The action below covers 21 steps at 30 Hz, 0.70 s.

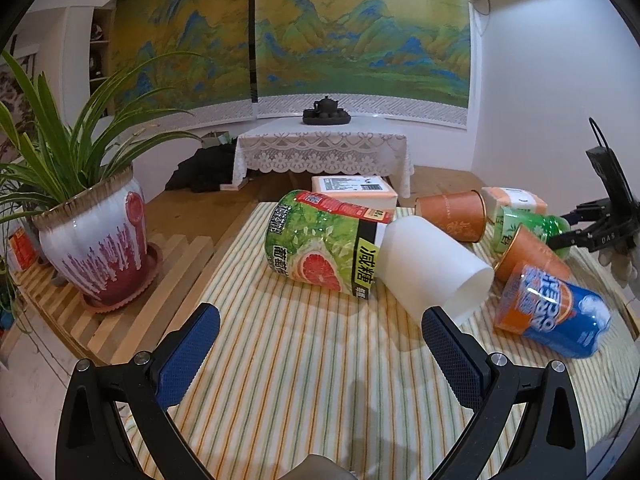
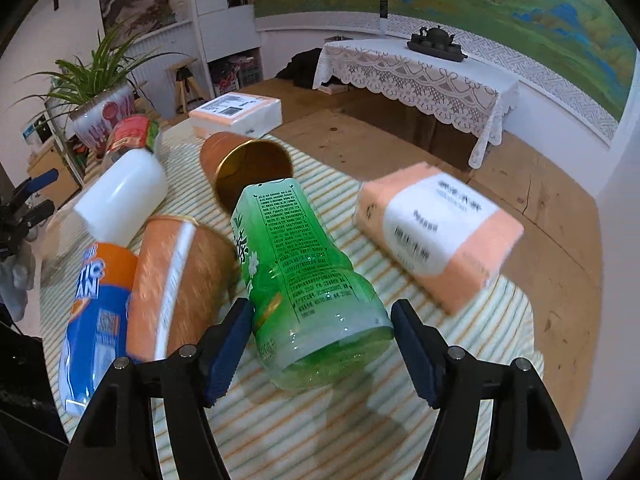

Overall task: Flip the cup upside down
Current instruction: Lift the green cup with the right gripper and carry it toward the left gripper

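Note:
A white plastic cup lies on its side on the striped tablecloth, its open mouth toward the lower right; it also shows in the right wrist view. My left gripper is open and empty, just short of the cup, with its right pad close to the rim. Two orange paper cups also lie on their sides. My right gripper is open around the base of a lying green bottle, not closed on it.
A large green grapefruit-print container, a blue and orange can, a pink tissue pack and a white box crowd the table. A potted plant stands on the wooden bench at left.

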{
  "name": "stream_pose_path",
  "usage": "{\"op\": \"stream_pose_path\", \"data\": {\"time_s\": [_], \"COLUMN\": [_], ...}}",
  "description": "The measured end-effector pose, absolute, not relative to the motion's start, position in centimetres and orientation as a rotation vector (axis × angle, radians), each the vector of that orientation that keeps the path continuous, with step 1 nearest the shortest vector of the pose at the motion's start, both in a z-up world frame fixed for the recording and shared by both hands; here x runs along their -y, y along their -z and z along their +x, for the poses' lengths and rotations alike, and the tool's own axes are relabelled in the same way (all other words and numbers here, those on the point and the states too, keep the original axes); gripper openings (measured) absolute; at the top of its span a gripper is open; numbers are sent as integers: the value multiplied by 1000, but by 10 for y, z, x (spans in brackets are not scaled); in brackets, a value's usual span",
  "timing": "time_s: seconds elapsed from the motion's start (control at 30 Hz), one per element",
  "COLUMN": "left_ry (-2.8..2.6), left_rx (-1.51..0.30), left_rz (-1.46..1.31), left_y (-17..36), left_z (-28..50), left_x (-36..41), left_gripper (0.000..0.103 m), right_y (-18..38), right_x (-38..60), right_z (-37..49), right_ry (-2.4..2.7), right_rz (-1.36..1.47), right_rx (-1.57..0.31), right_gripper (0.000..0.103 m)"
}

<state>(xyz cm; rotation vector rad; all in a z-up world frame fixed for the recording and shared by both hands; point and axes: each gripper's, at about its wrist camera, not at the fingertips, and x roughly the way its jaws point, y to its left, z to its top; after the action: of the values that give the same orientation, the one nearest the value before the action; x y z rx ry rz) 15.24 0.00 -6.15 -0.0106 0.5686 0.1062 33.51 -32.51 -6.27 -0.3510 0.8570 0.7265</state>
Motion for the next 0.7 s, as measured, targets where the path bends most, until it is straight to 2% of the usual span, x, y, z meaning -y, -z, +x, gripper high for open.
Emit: {"op": "stream_pose_path", "data": {"time_s": [0.3,0.7], "left_ry": [-81,16], "left_rx": [-539,-565], "left_rz": [-2,30], "left_y": [58,71], "left_z": [139,130], "left_x": [11,38], "left_gripper": [102,102], "right_y": [58,15], "right_x": [337,336], "right_z": [313,253], "right_ry": [-663,-587], "right_rz": [-315,-250], "right_rx": [-827,-661], "right_gripper": [67,67]}}
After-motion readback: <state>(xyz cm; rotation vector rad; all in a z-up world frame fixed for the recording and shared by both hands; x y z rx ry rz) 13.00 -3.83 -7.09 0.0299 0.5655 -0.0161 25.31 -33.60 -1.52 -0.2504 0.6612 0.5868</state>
